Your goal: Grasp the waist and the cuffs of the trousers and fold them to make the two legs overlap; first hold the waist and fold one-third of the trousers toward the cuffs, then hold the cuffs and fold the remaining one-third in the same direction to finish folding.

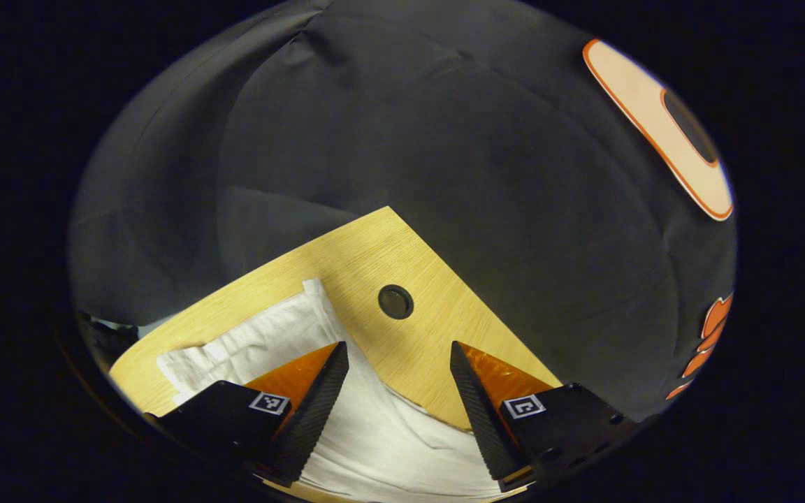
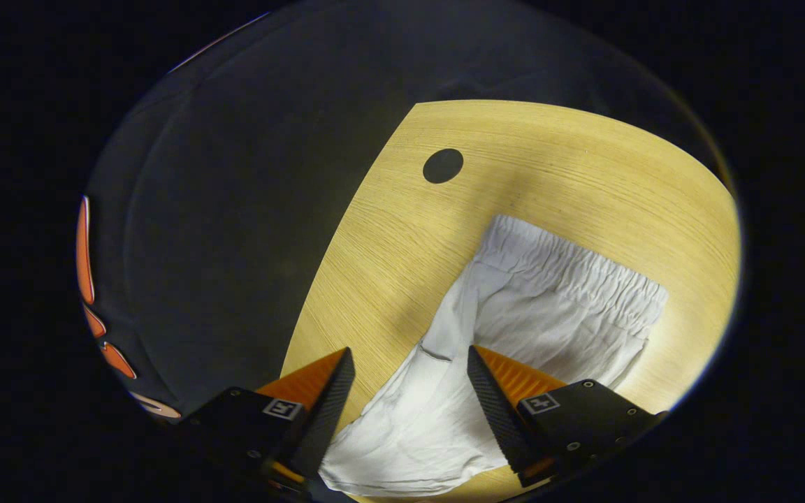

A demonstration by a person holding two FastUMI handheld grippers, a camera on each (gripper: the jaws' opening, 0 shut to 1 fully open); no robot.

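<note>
Left gripper, fingers apart, hangs over the white trousers near a far corner of the wooden bench; neither finger touches cloth. Right gripper, fingers likewise apart, hangs above the same trousers, with nothing clamped.

Beyond the right gripper's fingers, the garment runs away toward its gathered elastic waist. The long axis lies roughly along the view's near-to-far line, slanting right. The cuffs lie toward the gripper or beneath it and cannot be told apart here. In the left gripper view, the waist points left of the fingers, toward the bench's edge. Farther off, a dark round hole marks the bench top near its far edge; the same hole sits just beyond the left gripper's fingertips.

Risks, as judged: the cloth looks rumpled and layered, so a closing grasp may catch one layer only, leaving the legs misaligned. A fold dragged off-axis could skew the thirds, or pull fabric over the bench edge.
</note>
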